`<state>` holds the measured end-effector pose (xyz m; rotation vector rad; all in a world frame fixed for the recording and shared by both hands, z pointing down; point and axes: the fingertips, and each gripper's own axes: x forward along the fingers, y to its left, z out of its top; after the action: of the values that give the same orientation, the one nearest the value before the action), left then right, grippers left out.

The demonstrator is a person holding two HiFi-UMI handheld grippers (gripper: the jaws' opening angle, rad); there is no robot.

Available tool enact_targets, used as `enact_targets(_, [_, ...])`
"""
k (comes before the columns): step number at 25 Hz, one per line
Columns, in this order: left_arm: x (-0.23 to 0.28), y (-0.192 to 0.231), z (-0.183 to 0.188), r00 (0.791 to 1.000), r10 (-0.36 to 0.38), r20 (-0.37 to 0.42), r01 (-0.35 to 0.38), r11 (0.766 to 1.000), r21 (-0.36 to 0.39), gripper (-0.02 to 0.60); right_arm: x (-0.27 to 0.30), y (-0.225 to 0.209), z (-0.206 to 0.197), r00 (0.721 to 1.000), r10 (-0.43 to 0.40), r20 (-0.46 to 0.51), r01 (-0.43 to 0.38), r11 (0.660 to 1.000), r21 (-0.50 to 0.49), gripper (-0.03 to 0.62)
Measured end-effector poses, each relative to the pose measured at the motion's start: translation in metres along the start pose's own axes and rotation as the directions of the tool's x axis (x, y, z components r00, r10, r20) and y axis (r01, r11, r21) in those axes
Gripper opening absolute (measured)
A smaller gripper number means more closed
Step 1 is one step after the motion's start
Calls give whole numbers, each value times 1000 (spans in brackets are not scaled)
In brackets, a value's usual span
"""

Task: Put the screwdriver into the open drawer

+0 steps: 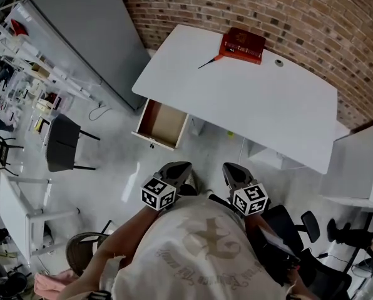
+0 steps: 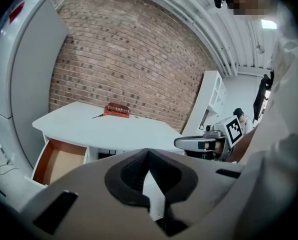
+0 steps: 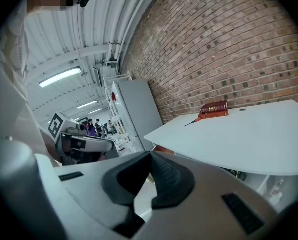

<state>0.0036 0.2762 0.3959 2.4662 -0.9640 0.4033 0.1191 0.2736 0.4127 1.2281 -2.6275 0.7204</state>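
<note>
One brick wall (image 1: 311, 17), behind the tabletop's far edge and running across the top of the head view

One grey cabinet (image 1: 86, 30), tall, standing at the wall's left end, just beside the tabletop's left corner

One white tabletop (image 1: 255, 99), set at a slant in the head view, its far side against the wall; it carries the book and the screwdriver near that far edge

One person (image 1: 199, 255), in a pale printed shirt at the bottom of the head view, a gripper in each hand, both held near the body and well apart from the tabletop

One black chair (image 1: 64, 144), on the floor left of the drawer

One drawer (image 1: 163, 124), pulled out under the tabletop's left end, brown inside with white walls

One left gripper (image 2: 148, 153), jaws clenched pad to pad with nothing between them, aimed toward the tabletop and drawer

One right gripper (image 3: 150, 155), jaws likewise pressed together and empty, beside the left one, its marker cube facing up

One red book (image 1: 243, 45), lying flat at the tabletop's far edge, close to the wall

One screwdriver (image 1: 209, 62), lying on the tabletop at the book's left corner, orange handle end next to the book, dark shaft pointing away from it; well apart from the drawer and from both grippers
</note>
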Motion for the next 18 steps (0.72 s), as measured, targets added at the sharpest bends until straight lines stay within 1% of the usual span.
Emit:
enact_targets(4, [3,8,2,1000,-1,-4,1,1000,-15,18,5,-6,1,1000,-19,-13,19,1000,14,21])
enact_targets(8, [20,21,4,1000,-5,-5,5,1000,-29,18,9,-17,3,998,-59,-26,60,998,22,21])
enact_targets(11, [44,22,16,999,-47,2,47,999,-11,18,6,-33,6,995,-98,-33,99,994,34,21])
enact_targets(14, [67,28,34,996,-91,9,91,996,8,18,8,-52,17,991,-133,-34,134,991,28,21])
enact_targets(18, [86,50,53,994,-111,12,111,994,5,18,25,-68,43,986,-167,-13,167,986,14,21])
